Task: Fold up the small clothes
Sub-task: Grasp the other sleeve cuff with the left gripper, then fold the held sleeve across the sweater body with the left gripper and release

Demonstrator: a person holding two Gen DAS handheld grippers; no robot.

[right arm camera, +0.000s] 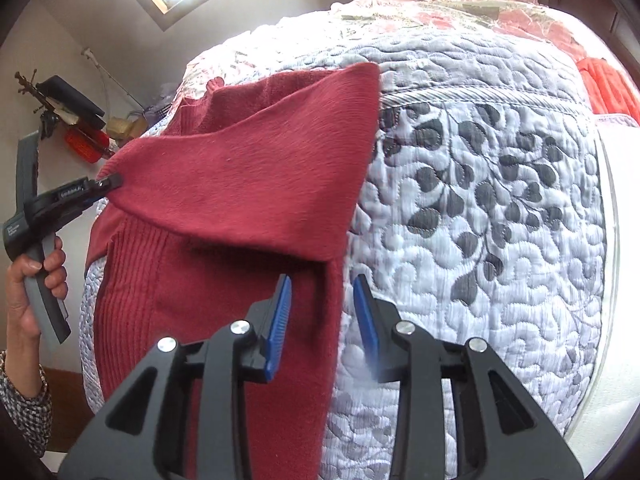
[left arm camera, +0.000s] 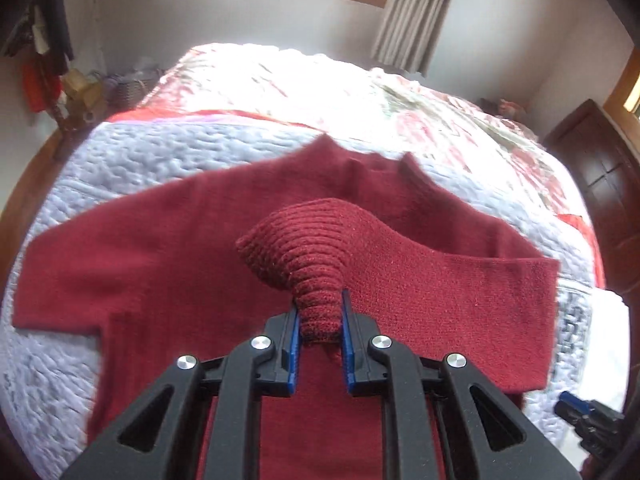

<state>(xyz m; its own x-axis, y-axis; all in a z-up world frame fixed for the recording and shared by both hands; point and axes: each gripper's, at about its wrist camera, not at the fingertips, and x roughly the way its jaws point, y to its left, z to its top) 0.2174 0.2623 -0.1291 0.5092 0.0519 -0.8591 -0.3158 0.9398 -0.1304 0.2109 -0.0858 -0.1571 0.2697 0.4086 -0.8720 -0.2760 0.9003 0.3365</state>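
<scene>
Item: dark red knitted sweater [left arm camera: 160,272], small, lying across the pale grey quilted bedspread [left arm camera: 132,152], collar toward the window end, body running back beneath our tools. One sleeve lies flat out to our left; the other sleeve [right arm camera: 248,176] is raised and drawn over the body.

Left gripper [left arm camera: 320,332]: clamped on the ribbed cuff [left arm camera: 304,256] of that raised sleeve, blue pads pinching the bunched knit. In the right wrist view the same tool appears at the far left, held by a hand [right arm camera: 32,280], the sleeve stretched from its tip toward the shoulder.

Right gripper [right arm camera: 322,308]: fingers apart, holding nothing, hovering over the sweater's right side edge where red knit meets bedspread; whether it touches the cloth we cannot tell.

Governing relation: the sleeve's long axis runs from the right shoulder across to our left gripper, so we judge the left is placed to lay the cuff down over the body, while the right sits nearest the side edge for the next fold.
</scene>
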